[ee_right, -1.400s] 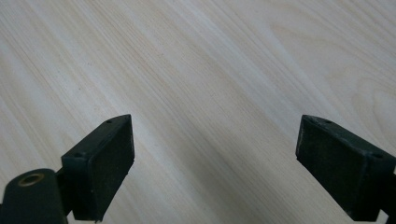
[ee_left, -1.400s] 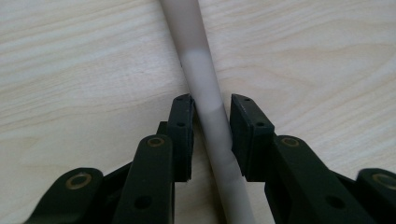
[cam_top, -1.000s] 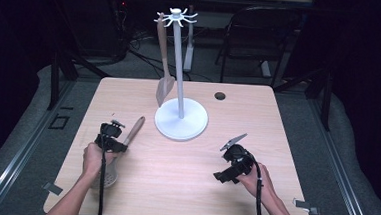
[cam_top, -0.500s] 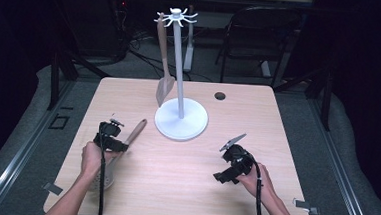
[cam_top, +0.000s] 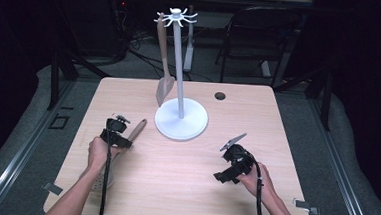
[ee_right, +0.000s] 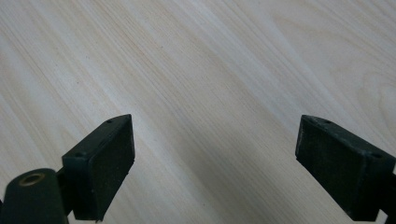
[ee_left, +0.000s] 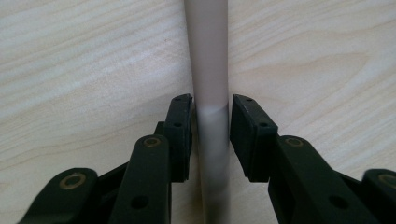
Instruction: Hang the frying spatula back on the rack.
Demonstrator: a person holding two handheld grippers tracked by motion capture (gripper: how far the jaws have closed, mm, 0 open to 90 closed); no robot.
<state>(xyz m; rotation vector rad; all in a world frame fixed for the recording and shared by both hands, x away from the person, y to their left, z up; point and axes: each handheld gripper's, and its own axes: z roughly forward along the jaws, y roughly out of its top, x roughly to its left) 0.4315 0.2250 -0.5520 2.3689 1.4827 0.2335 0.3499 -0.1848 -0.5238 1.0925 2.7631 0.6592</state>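
A utensil with a pale wooden handle (cam_top: 137, 130) lies on the table's left side, its round perforated head (cam_top: 100, 181) partly hidden under the person's left forearm. My left gripper (cam_top: 118, 131) points down over that handle. In the left gripper view its jaws have just been closing, and both pads lie against the sides of the handle (ee_left: 211, 93). My right gripper (cam_top: 227, 171) rests low over the table's right front, with the person's hand behind it. The pads (ee_right: 112, 158) stand wide apart over bare wood with nothing between them.
A white stand (cam_top: 180, 119) with a round base and a hooked top rises at the table's middle back. A wooden spatula (cam_top: 164, 66) hangs from it on the left. A small dark hole (cam_top: 220, 96) marks the tabletop behind it. A chair (cam_top: 253, 36) stands beyond the table.
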